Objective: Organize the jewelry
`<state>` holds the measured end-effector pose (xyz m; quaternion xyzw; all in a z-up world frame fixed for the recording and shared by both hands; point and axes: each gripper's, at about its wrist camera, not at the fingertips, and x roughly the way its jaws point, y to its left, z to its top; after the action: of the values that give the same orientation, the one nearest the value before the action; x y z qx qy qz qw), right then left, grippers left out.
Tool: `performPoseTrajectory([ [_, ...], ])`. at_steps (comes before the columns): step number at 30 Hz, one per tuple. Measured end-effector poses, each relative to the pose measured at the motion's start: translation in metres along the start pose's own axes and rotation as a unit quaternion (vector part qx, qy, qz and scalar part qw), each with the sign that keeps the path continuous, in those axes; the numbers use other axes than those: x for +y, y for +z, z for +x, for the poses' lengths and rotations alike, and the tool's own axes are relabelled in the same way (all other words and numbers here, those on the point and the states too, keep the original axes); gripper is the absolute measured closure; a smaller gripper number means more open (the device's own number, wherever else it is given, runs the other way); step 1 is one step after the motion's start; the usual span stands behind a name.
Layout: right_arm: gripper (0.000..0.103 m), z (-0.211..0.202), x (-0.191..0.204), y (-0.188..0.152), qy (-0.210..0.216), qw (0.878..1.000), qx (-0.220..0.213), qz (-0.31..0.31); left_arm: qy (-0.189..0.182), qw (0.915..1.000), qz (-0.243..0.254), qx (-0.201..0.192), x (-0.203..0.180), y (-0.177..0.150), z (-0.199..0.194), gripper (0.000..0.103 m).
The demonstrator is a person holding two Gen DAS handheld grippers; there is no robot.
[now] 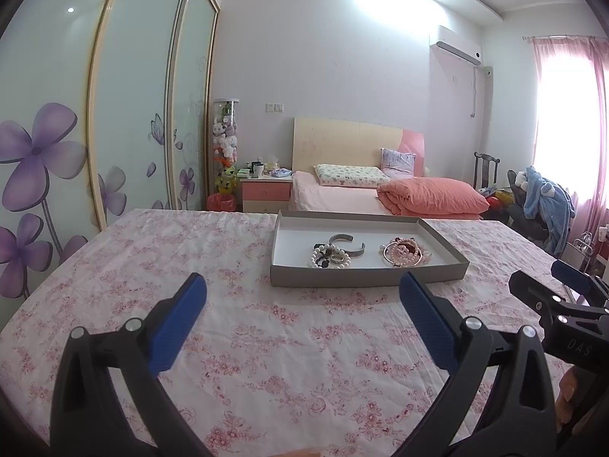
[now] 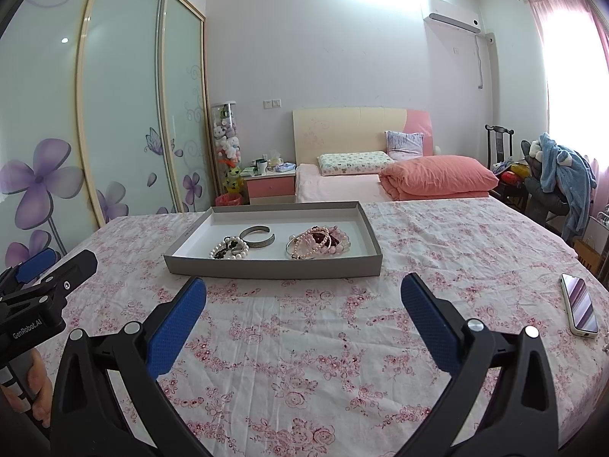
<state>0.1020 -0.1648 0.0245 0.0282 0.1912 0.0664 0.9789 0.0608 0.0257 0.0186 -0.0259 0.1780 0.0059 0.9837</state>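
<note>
A shallow grey box tray [image 1: 365, 277] [image 2: 266, 268] sits on a table with a pink floral cloth [image 1: 266, 342] [image 2: 323, 342]. Inside lie a silver cuff bangle [image 1: 348, 245] [image 2: 259, 238], a white pearl bracelet with dark beads [image 1: 329, 258] [image 2: 228, 249], and a heap of pink bead bracelets with a thin bangle [image 1: 404, 253] [image 2: 316, 243]. My left gripper [image 1: 302, 289] is open and empty, short of the tray. My right gripper [image 2: 304, 291] is open and empty, in front of the tray; it also shows at the right edge of the left wrist view [image 1: 552, 293].
A phone [image 2: 579, 304] lies on the cloth at the right. Behind the table stand a bed with an orange quilt [image 1: 430, 194], a pink nightstand [image 1: 266, 190], a sliding wardrobe [image 1: 114, 114] at left and a chair with a blue garment [image 1: 548, 198].
</note>
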Motion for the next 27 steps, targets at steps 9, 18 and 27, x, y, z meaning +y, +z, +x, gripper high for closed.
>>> performPoseTrajectory([
  [9,0.002,0.0,0.0006,-0.0008,0.0,1.0,0.001,0.0,-0.001,1.0,0.0,0.0,-0.001,-0.0021,-0.0005,0.004],
  [18,0.002,-0.0002,0.0013,-0.0015,0.001,1.0,0.001,0.001,-0.002,1.0,-0.001,0.003,-0.0008,-0.0031,0.0018,0.004],
  [27,0.002,0.0,0.0009,-0.0006,0.001,1.0,0.001,0.002,-0.002,1.0,-0.001,0.004,-0.0019,-0.0046,0.0018,0.004],
])
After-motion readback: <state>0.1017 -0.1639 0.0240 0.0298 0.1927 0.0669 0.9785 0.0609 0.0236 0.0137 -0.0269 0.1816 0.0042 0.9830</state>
